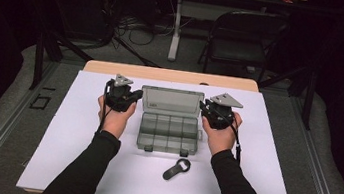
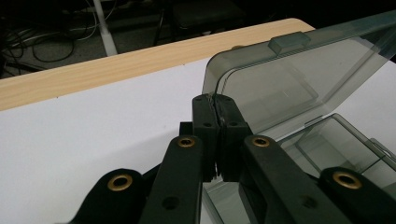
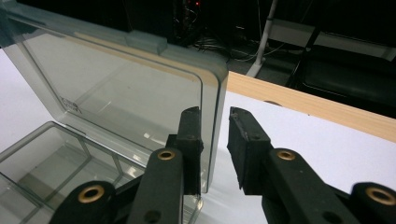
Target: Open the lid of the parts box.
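A smoky clear compartment box lies in the middle of the white mat with its lid standing up at the back. My left gripper is at the lid's left edge. In the left gripper view the jaws are pressed together on the corner of the lid. My right gripper is at the lid's right edge. In the right gripper view its jaws stand apart with the edge of the lid between them, and the right pad is clear of it. The compartments look empty.
A black flat tool with a ring end lies on the white mat in front of the box. The wooden table edge runs behind the mat. A folding chair and cables stand beyond the table.
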